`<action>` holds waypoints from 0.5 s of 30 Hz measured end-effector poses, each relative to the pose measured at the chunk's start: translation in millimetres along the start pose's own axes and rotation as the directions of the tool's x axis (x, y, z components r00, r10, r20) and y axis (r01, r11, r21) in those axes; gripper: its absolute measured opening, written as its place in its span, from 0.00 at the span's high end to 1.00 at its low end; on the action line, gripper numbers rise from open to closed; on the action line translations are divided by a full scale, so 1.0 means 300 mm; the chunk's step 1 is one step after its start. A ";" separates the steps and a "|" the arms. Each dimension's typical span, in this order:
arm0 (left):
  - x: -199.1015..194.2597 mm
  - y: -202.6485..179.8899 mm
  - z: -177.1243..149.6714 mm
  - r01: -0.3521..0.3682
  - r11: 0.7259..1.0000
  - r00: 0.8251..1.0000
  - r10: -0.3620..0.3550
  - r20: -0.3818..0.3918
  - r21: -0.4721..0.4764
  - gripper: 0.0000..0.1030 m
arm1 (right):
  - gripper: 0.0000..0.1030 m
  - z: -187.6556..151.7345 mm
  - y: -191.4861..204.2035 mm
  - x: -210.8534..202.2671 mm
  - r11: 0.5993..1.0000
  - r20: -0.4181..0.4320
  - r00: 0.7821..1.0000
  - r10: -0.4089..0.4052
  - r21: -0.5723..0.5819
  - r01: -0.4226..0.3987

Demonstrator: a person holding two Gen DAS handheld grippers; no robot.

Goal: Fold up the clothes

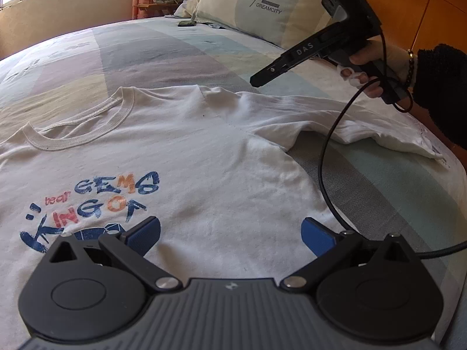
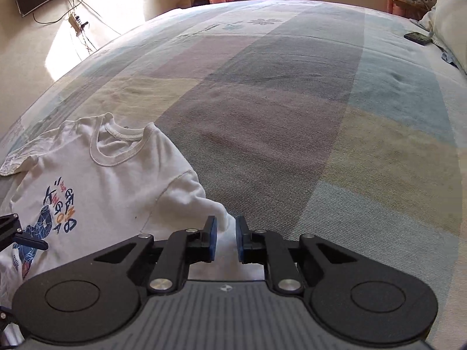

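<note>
White T-shirt [image 1: 204,157] flat on bed [image 2: 292,102]. Left claw [image 1: 230,234] released above the print. Right claw [image 2: 225,239] nearly closed over sleeve [image 2: 186,198] tip, grip unclear.

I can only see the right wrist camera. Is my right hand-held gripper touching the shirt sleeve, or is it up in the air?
Observer: Up in the air. In the left wrist view the right hand-held gripper hangs near the shoulder of the white T-shirt without touching it.
Operator: What about the other one? I only see a corner of it.
Observer: The left hand-held gripper is wide open over the shirt's chest, beside the blue print.
Operator: I see a bit of a pillow. Is anything written on it?
Observer: Yes, the pillow says DREAMCITY under a flower drawing.
</note>
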State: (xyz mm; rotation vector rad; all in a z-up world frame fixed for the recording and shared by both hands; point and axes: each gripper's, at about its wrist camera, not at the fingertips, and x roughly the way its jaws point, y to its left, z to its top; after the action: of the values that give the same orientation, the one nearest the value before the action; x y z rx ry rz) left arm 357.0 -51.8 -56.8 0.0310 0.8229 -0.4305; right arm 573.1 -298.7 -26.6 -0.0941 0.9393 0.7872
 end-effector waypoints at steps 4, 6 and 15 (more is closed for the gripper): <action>0.007 0.004 0.002 0.002 1.000 1.000 -0.002 -0.007 -0.001 0.01 | 0.74 -0.082 0.058 -0.102 0.997 -0.009 0.998 0.068 0.025 -0.068; 0.011 0.003 0.004 0.003 1.000 1.000 -0.003 -0.010 0.002 0.01 | 0.74 -0.144 0.075 -0.101 0.998 -0.050 0.998 0.049 0.040 -0.047; 0.030 0.015 0.015 -0.001 1.000 0.999 0.001 -0.034 -0.004 0.01 | 0.67 -0.468 0.062 -0.287 0.947 -0.027 0.996 -0.079 0.311 0.084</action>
State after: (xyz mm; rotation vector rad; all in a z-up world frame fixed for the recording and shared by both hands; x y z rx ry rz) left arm 367.2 -51.8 -60.9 0.0353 0.8572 -0.4290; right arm 435.5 -389.6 -42.2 0.1371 1.0565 0.5540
